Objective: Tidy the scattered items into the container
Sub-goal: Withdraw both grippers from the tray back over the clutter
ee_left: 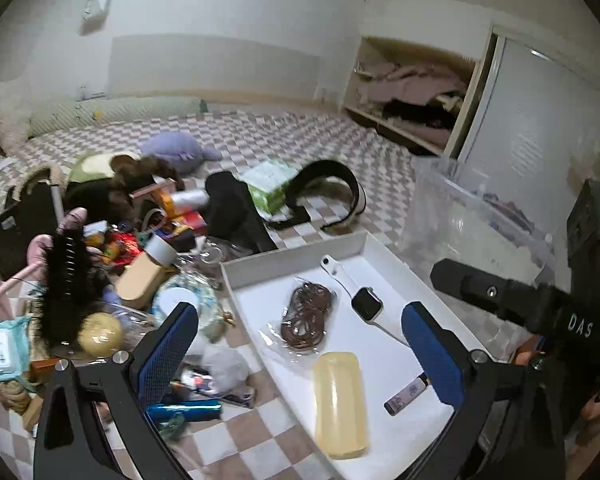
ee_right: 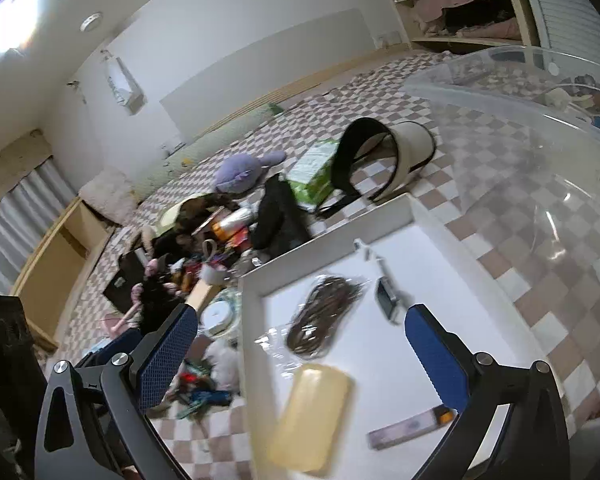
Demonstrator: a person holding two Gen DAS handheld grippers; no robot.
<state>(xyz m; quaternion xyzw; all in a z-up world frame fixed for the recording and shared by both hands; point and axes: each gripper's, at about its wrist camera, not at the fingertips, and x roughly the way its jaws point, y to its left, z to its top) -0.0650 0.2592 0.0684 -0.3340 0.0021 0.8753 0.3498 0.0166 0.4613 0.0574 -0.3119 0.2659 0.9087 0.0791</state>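
1. The left gripper (ee_left: pixel 300 352) is showing its jaws spread wide with nothing between them, hanging above the white tray (ee_left: pixel 236 272); its frame is cutting off the tray's near corner.
2. The right gripper (ee_right: pixel 302 354) is likewise standing fully spread and gripping nothing, over the same white tray (ee_right: pixel 416 212). In the left wrist view its black body is reaching in from the right edge, with fingers of a hand (ee_left: pixel 598 404) wrapping around it, only partly showing.
3. Inside the tray, a yellowish case (ee_left: pixel 342 404), a bag of brown hair ties (ee_left: pixel 306 318), a smartwatch (ee_left: pixel 366 304) and a small patterned tube (ee_left: pixel 406 394) are lying apart from one another. In the right wrist view the case (ee_right: pixel 310 414) and tube (ee_right: pixel 412 430) are smearing with blur.
4. The scattered pile (ee_left: pixel 140 248) is sitting just left of the tray on the checkered bedcover (ee_left: pixel 260 136); many pieces are overlapping and are hard to name. A black hairbrush (ee_left: pixel 66 280) and a wipes pack (ee_left: pixel 0 346) are showing clearly only in the left wrist view.
5. The clear plastic bin (ee_right: pixel 520 80) is filling the right side of the right wrist view, with its contents blurring through the wall; the left wrist view is catching only part of it.
6. A visor cap (ee_right: pixel 396 148) and a purple plush (ee_right: pixel 240 174) are lying beyond the tray.
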